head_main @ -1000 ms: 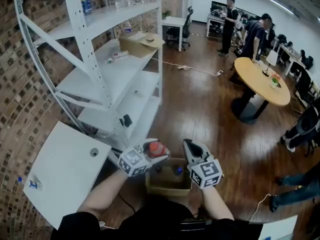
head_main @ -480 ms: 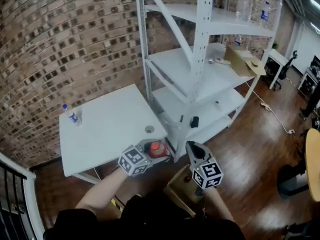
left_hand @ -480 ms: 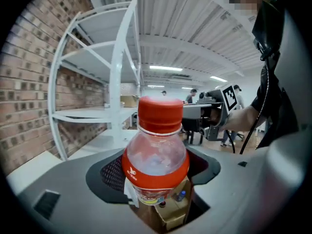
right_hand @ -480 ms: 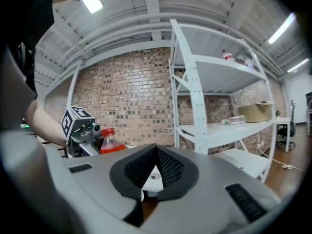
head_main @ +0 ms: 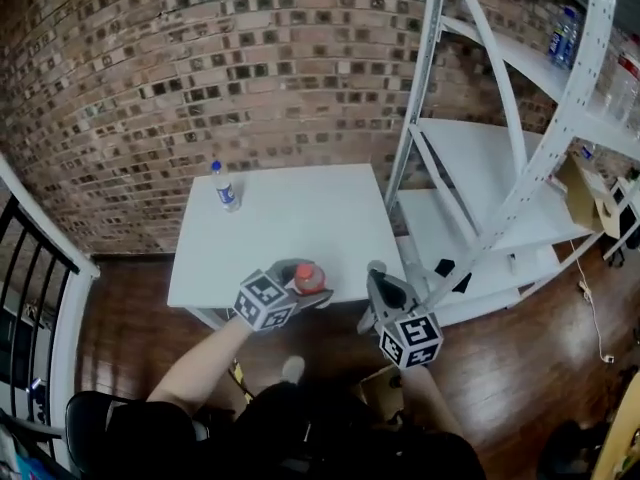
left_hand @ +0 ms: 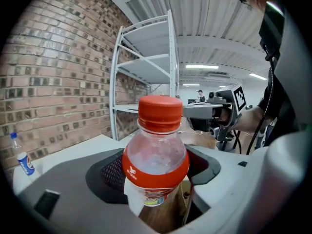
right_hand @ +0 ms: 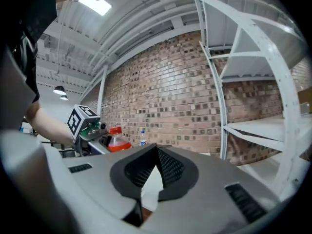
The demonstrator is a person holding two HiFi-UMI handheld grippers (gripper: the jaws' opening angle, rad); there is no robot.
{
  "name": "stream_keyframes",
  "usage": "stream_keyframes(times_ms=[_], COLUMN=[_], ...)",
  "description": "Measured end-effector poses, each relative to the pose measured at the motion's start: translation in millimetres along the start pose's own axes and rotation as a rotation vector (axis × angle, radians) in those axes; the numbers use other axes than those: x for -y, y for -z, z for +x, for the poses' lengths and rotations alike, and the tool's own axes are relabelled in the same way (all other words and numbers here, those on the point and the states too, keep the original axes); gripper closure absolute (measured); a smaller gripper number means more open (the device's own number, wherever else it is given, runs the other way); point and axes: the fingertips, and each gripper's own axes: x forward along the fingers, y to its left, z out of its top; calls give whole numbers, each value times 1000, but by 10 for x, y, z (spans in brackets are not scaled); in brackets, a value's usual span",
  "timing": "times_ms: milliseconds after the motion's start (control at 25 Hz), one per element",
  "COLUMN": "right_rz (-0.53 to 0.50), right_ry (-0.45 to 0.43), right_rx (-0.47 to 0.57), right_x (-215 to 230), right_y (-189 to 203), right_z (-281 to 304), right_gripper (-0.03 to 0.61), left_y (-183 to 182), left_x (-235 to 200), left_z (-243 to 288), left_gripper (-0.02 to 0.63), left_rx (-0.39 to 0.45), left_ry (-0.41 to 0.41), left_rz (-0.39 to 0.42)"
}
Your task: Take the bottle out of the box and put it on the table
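Brick wall (head_main: 200, 68), white metal shelving (head_main: 472, 156), railing (head_main: 50, 230), dark wooden floor (head_main: 130, 318)

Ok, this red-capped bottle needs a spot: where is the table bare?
The white table is bare from the blue-capped bottle at its far left corner across to the shelf rack. Only that corner is occupied.

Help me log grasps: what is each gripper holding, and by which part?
The left gripper clamps the clear plastic bottle with a red cap and red label around its labelled body. The right gripper holds nothing; its jaws are together.
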Motion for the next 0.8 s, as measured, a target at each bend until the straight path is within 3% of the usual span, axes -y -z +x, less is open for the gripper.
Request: stream_keyframes(times_ms=[360,520,800], right_rz=[-26,-66,-122], right_ry=[-54,-67,-131], right_rx=[-2,-26,-61], right_x=[-118,-207,-224], right_y=[-266,-299,-324], right_z=[1348,1935,2627], right_gripper=[574,574,574], left_y=[111,89,186], left_x=[-1475,-1932,-2614], left_z=[-308,-410,-389], left_gripper=[287,287,287], left_rx=[8,27,34], left_ry=[-126,-128,-218], left_rz=[-32,-32,-82])
